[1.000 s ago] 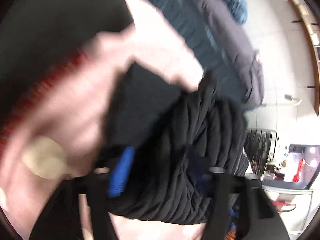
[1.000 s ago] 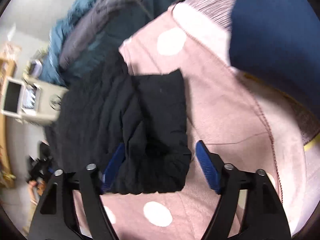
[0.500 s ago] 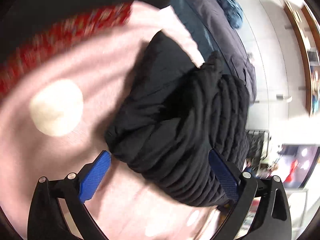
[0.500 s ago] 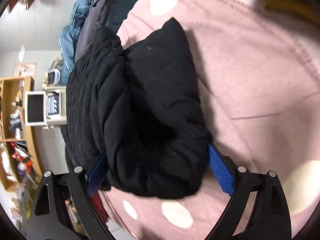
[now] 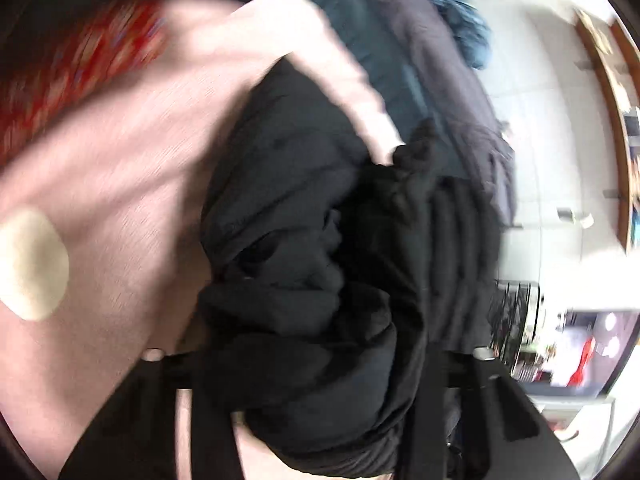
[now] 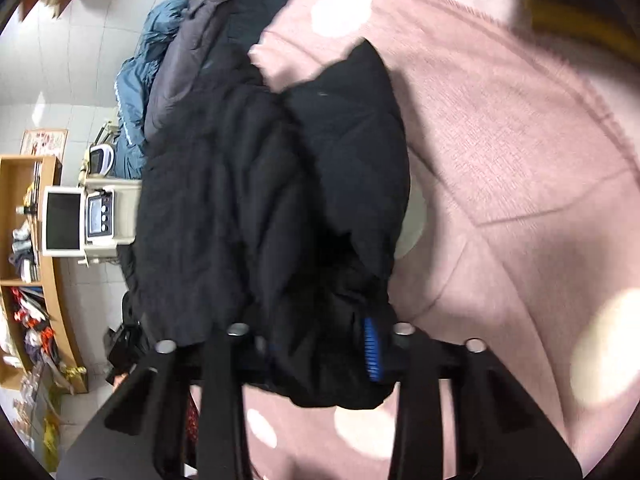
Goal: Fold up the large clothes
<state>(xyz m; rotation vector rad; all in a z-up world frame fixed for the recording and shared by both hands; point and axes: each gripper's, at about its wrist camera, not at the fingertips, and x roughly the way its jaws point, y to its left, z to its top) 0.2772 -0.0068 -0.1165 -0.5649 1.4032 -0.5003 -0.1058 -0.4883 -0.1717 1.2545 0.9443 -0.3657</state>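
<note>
A black quilted jacket [image 5: 304,208] lies bundled on a pink blanket with cream dots [image 5: 132,168]. My left gripper [image 5: 316,368] has its jaws closing on the near end of the bundle. Black fabric bulges between its fingers and hides the pads. From the other side, the same jacket [image 6: 248,184] stretches away over the blanket's [image 6: 500,152] edge. My right gripper [image 6: 316,348] is closing on its near end too. One blue pad [image 6: 372,354] presses into the cloth and the other is buried in it.
A dark grey jacket [image 5: 420,40] and a blue one [image 6: 136,80] are piled beyond the black one. Red patterned cloth [image 5: 72,72] lies at the far left. Off the blanket's edge are a tiled floor, a wooden shelf [image 6: 24,240] and a beige machine with a screen [image 6: 64,220].
Half a second ago both pairs of jaws stood wide on either side of the black bundle. Now both have moved in and closed down on it, bunching the fabric between the fingers.
</note>
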